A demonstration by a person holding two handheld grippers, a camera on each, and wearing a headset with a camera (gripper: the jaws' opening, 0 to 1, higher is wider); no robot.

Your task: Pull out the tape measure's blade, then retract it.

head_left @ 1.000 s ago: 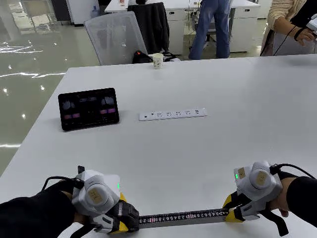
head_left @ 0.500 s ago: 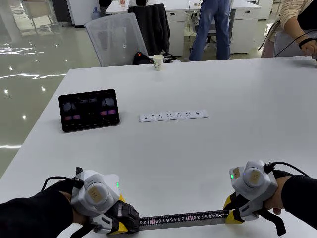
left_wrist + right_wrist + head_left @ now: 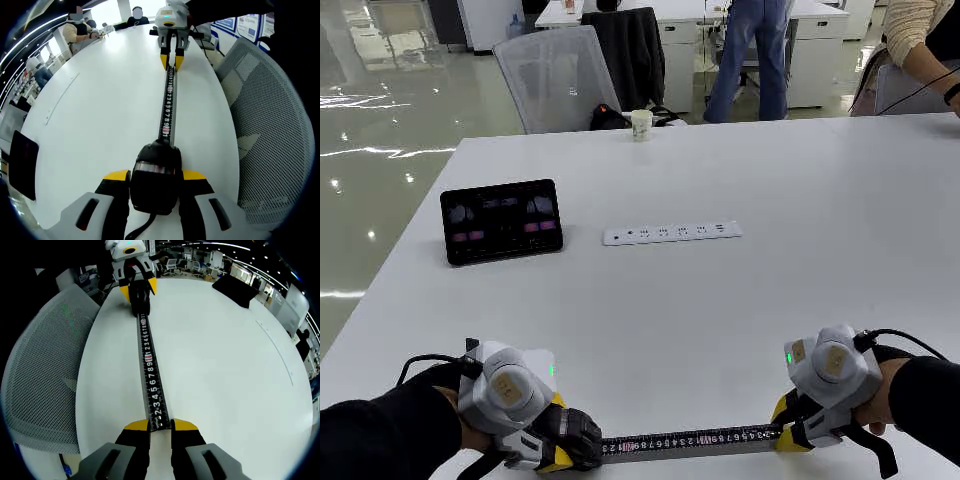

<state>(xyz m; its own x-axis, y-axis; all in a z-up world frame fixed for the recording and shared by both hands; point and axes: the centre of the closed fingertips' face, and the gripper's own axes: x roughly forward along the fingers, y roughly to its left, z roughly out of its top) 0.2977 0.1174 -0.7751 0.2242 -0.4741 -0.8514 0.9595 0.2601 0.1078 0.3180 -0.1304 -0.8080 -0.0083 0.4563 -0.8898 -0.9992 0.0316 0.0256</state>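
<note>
Head view: blade (image 3: 690, 440) lay extended along the counter (image 3: 720, 300) near its front edge.
Left gripper view: left gripper (image 3: 156, 175) was clamped on the tape measure case (image 3: 155, 187).
Right gripper view: right gripper (image 3: 160, 425) pinched the blade's tip.
Judgement: pull-out step in hand or about complete. Next comes a controlled retraction, bringing the tip back toward the case.

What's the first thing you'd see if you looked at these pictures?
The long blade with its numbers, stretched straight along the near edge of the white table. The left gripper clamps the black case at one end, and the right gripper pinches the blade's tip at the other. Farther back, a dark tablet with glowing pink patches lies left of a white power strip.
</note>
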